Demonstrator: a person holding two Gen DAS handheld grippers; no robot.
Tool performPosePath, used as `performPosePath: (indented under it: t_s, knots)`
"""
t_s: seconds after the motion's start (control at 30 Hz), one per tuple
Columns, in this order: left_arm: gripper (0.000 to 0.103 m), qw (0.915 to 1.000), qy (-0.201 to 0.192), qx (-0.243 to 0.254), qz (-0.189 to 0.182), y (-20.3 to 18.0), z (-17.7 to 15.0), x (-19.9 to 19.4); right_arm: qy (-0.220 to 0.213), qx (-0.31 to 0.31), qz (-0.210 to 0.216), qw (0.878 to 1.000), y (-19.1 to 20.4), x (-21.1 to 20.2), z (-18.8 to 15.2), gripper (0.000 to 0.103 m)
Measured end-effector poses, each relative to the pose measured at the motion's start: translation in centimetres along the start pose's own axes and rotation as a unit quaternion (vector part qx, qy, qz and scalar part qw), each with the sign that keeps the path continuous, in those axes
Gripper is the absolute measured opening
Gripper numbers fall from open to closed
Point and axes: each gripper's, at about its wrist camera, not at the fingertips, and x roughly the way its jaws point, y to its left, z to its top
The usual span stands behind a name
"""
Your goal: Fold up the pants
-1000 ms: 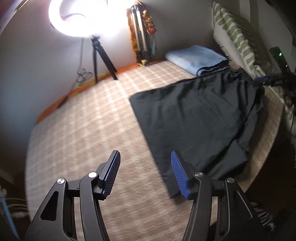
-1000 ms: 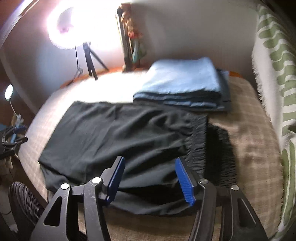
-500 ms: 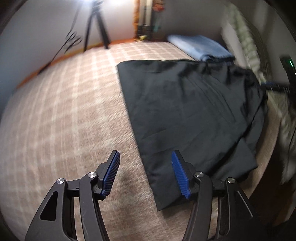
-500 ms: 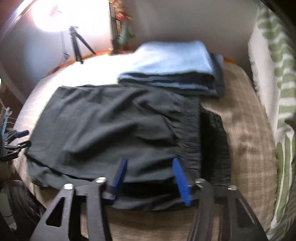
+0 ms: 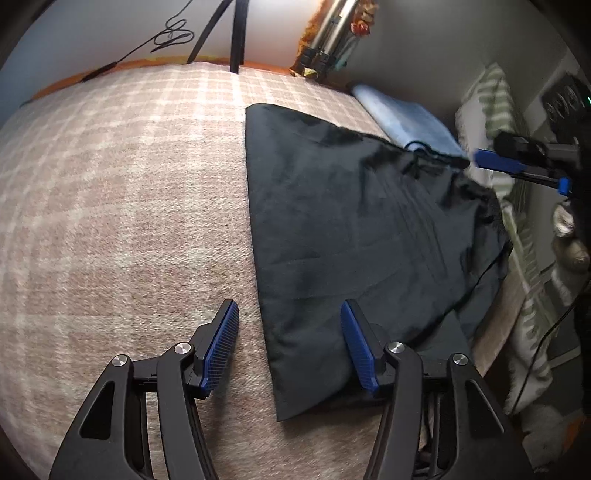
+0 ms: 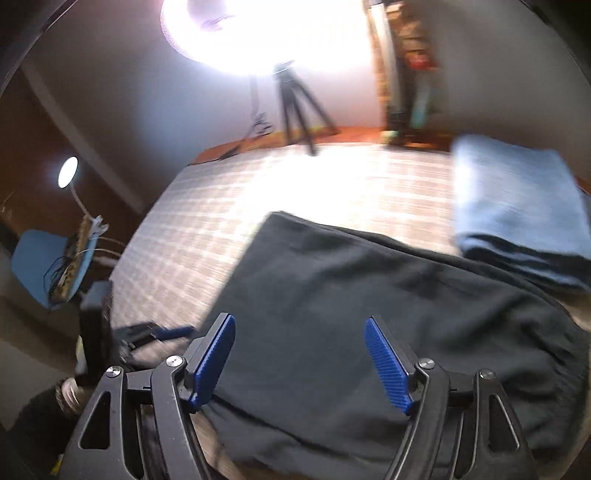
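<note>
pants (image 5: pixel 354 229): black, matte, soft weave, folded to a long slab with one straight left edge; flat on the bed, near edge at the bed's near side, far corner toward the towel. Fine creases run lengthwise; right side rumpled.
left gripper (image 5: pixel 290 349): above the pants' near left corner, jaws part open, nothing between the pads; left pad over bedcover, right pad over cloth. Contact with the fabric: cannot tell.
right gripper (image 6: pixel 299 363): over the pants' middle, jaws wide, just been opening, no cloth pinched. Also seen in the left view at the right edge, above the rumpled end.
bedcover (image 5: pixel 122 206): pink-beige plaid, fuzzy nap, under everything.
towel (image 6: pixel 517 206): light blue, folded stack, darker layer at the bottom, just beyond the pants' far right.
left view only: green-striped white pillow (image 5: pixel 498 96) at the right, against the wall; sharp fabric detail.
right view only: ring light (image 6: pixel 258 29) on a tripod (image 6: pixel 299 107), blown out; small round lamp (image 6: pixel 68 171) at the left; left gripper at the lower left, blurred. Whole frame motion-smeared.
</note>
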Motion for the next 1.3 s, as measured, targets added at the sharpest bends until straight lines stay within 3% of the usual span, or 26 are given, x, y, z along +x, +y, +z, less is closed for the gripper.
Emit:
performPosePath:
  t_s: [0.03, 0.1, 0.13, 0.33, 0.47, 0.8, 0.93, 1.03, 1.07, 1.17, 1.23, 1.27, 1.3]
  knots:
    - [0.052, 1.0, -0.004, -0.004, -0.004, 0.1, 0.0, 0.0, 0.008, 0.0, 0.006, 1.0, 1.0, 1.2, 0.8, 0.076]
    - [0.035, 0.9999, -0.009, -0.009, -0.012, 0.2, -0.1, -0.1, 0.029, 0.005, 0.011, 1.0, 2.4, 3.8, 2.2, 0.076]
    - [0.033, 0.9997, -0.01, -0.01, -0.018, 0.2, -0.2, -0.1, 0.039, 0.006, 0.011, 0.999, 3.1, 5.2, 2.9, 0.076]
    - [0.03, 0.9987, -0.024, -0.019, -0.04, 0.4, -0.2, -0.3, 0.084, 0.002, -0.008, 0.996, 6.3, 12.1, 5.4, 0.075]
    - [0.027, 0.9979, -0.033, -0.015, -0.054, 0.1, -0.2, -0.7, 0.111, -0.008, -0.042, 0.993, 7.8, 15.9, 6.5, 0.069]
    - [0.027, 0.9979, -0.034, 0.009, -0.054, -1.0, 0.2, -0.6, 0.178, -0.075, -0.151, 0.969, 10.5, 22.1, 6.3, 0.054]
    - [0.032, 0.9983, -0.04, 0.025, -0.033, -1.5, 0.3, -1.1, 0.179, -0.072, -0.158, 0.968, 10.3, 22.0, 6.3, 0.031]
    - [0.054, 0.9987, -0.042, 0.023, -0.015, -1.2, 0.3, -1.1, 0.176, -0.047, -0.141, 0.973, 9.0, 21.5, 6.5, 0.015]
    - [0.056, 0.9989, -0.039, 0.02, -0.014, -1.1, 0.4, -0.9, 0.173, -0.036, -0.131, 0.976, 8.5, 21.3, 6.5, 0.009]
    - [0.055, 0.9992, -0.017, 0.005, -0.035, -0.9, 0.9, 0.1, 0.156, -0.017, -0.105, 0.982, 7.4, 20.1, 6.3, 0.003]
    - [0.044, 0.9991, -0.009, 0.011, -0.039, -0.9, 1.1, 0.8, 0.142, -0.002, -0.086, 0.986, 6.8, 19.1, 6.1, 0.002]
    - [0.02, 0.9992, -0.008, 0.01, -0.037, -0.9, 1.2, 0.9, 0.137, 0.006, -0.076, 0.988, 6.4, 18.4, 5.9, 0.002]
    - [0.006, 0.9993, -0.009, 0.01, -0.036, -1.0, 1.3, 0.9, 0.133, 0.011, -0.071, 0.989, 6.0, 18.0, 5.8, 0.002]
